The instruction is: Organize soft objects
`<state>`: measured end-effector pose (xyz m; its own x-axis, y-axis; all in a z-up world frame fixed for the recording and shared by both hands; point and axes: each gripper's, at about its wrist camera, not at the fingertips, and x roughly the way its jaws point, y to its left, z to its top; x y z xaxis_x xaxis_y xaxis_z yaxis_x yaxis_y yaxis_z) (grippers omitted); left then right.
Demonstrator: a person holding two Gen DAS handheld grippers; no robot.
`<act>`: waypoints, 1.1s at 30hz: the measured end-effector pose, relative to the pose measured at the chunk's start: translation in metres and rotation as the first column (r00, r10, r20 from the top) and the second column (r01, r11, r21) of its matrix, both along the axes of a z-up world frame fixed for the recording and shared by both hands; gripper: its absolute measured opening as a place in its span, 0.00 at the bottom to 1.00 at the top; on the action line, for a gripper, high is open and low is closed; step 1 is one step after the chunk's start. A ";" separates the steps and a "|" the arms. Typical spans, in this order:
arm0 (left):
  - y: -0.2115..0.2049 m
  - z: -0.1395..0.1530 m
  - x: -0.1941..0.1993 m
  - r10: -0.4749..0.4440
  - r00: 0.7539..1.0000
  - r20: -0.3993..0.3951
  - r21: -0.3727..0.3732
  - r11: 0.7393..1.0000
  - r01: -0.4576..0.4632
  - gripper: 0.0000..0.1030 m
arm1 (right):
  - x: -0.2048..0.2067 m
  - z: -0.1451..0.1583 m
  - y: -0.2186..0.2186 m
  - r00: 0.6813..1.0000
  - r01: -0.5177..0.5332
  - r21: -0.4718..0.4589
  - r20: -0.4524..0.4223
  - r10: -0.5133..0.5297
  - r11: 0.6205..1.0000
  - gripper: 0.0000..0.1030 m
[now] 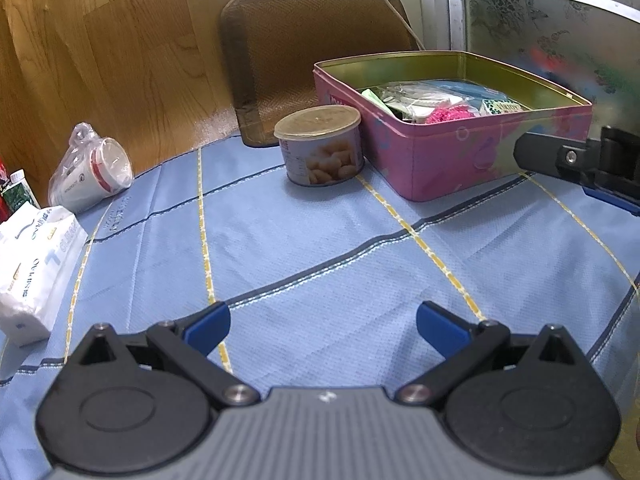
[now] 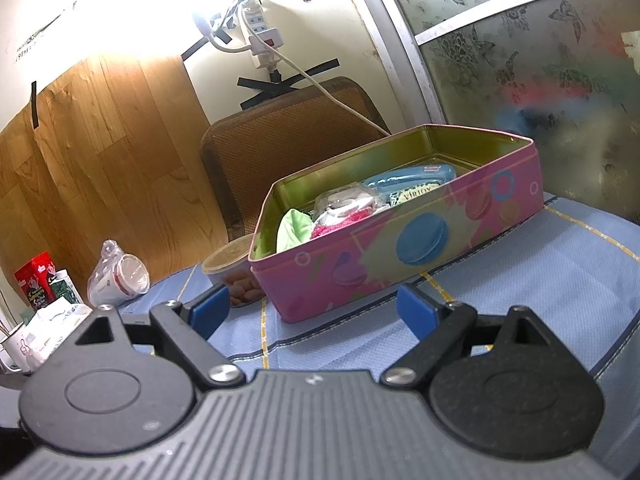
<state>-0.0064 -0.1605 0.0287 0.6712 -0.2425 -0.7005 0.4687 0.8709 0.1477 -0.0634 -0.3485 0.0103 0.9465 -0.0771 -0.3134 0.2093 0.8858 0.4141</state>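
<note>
A pink tin box (image 1: 460, 160) (image 2: 400, 248) stands open on the blue checked cloth (image 1: 300, 248). Inside lie a green cloth (image 2: 294, 228), a pink knitted item (image 2: 344, 220) (image 1: 448, 114), a clear plastic packet (image 2: 348, 200) and a light blue pouch (image 2: 412, 176). My left gripper (image 1: 322, 326) hovers open over bare cloth in front of the box, nothing between its fingers. My right gripper (image 2: 312, 306) is open too, close to the box's front corner, empty. One finger (image 1: 552, 156) of the right gripper shows at the right edge of the left wrist view.
A lidded can (image 1: 320, 144) (image 2: 230, 268) sits left of the box. Further left lie a bagged cup (image 1: 92, 172) (image 2: 118, 276), a tissue pack (image 1: 32, 268) and small cartons (image 2: 38, 276). A brown cushion (image 1: 312, 52) leans against the wall behind.
</note>
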 end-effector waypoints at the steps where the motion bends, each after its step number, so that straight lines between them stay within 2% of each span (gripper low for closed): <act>1: 0.000 0.000 0.000 -0.001 1.000 -0.001 0.000 1.000 0.001 1.00 | 0.000 0.000 0.001 1.000 0.001 0.000 -0.001 -0.001 1.000 0.90; 33: -0.004 -0.001 -0.002 -0.031 0.999 -0.033 0.002 1.000 0.031 1.00 | 0.000 -0.001 0.001 1.000 0.003 0.002 -0.002 -0.003 1.000 0.90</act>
<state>-0.0082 -0.1647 0.0276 0.6402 -0.2610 -0.7225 0.5003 0.8554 0.1343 -0.0637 -0.3480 0.0095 0.9457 -0.0799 -0.3150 0.2130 0.8845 0.4151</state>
